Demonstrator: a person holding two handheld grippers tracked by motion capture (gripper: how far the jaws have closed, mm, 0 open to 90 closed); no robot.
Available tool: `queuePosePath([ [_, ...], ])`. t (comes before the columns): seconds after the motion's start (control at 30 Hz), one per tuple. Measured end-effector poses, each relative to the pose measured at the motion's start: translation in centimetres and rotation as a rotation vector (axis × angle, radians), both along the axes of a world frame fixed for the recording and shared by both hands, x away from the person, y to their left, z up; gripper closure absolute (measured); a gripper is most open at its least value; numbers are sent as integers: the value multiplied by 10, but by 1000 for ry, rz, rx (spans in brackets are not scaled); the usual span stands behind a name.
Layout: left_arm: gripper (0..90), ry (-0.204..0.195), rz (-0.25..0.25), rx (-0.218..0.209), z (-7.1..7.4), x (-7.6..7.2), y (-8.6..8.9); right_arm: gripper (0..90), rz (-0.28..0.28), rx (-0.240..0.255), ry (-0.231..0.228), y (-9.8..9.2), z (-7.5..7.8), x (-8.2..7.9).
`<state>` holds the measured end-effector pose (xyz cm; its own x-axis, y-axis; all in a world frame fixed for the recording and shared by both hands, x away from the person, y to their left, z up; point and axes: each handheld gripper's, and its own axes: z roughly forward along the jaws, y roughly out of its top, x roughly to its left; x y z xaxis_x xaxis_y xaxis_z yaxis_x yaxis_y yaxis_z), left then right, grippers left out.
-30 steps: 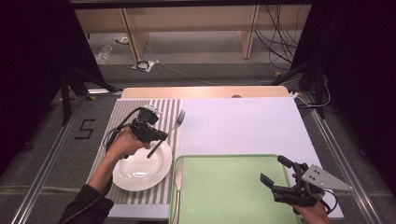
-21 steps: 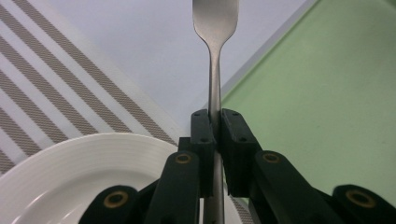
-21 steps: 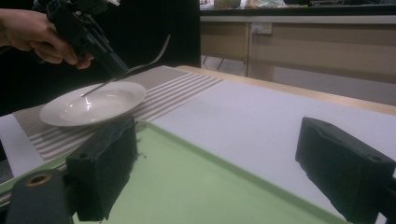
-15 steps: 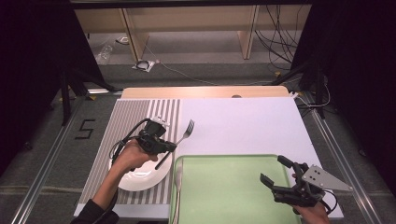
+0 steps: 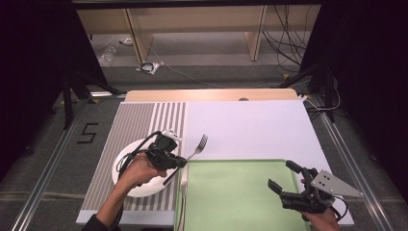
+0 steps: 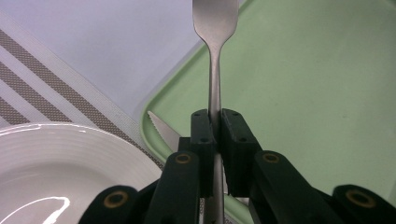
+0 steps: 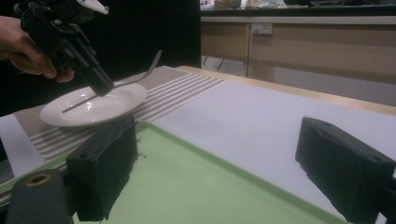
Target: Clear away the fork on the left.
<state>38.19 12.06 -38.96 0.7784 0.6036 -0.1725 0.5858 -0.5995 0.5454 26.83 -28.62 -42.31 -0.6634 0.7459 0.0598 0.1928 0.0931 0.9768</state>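
My left gripper (image 5: 179, 162) is shut on the handle of a metal fork (image 5: 198, 147), held above the table between a white plate (image 5: 126, 162) and a green tray (image 5: 235, 192). In the left gripper view the fork (image 6: 215, 70) runs straight up between the closed pads (image 6: 203, 135), its head over the tray's corner (image 6: 303, 84), with the plate (image 6: 56, 158) at lower left. My right gripper (image 5: 281, 174) rests open over the tray's right part, nothing between its jaws. The right gripper view shows its wide-apart pads (image 7: 107, 158) and, farther off, the left gripper (image 7: 100, 84) holding the fork (image 7: 144, 70) over the plate (image 7: 112, 105).
A knife (image 5: 183, 192) lies along the tray's left edge; its serrated blade (image 6: 163, 128) shows beside my left jaws. The plate sits on a striped placemat (image 5: 139, 120). A white mat (image 5: 245, 125) covers the table's middle and right. Shelving and cables lie beyond the far edge.
My left gripper has carried the fork to the right, from over the plate's far side to the gap beside the tray's left edge. The right gripper has stayed in place.
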Motion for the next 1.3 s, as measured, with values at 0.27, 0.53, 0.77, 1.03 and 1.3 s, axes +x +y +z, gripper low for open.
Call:
queuePosePath([
  [0.27, 838, 34, -39, 27, -8, -10, -11, 135, 0, -2, -1, 0, 0, 0],
  [0.53, 837, 72, -78, 48, -17, -21, -27, 135, 2, -2, -5, 0, 0, 0],
  [0.77, 837, 101, -119, 64, -23, -33, -42, 136, 1, -1, -5, 0, 0, 0],
  [1.03, 837, 133, -167, 85, -30, -48, -59, 136, 1, -8, -3, 0, 1, -1],
  [1.3, 837, 160, -208, 108, -37, -59, -73, 137, 0, -11, -1, 0, 1, -1],
])
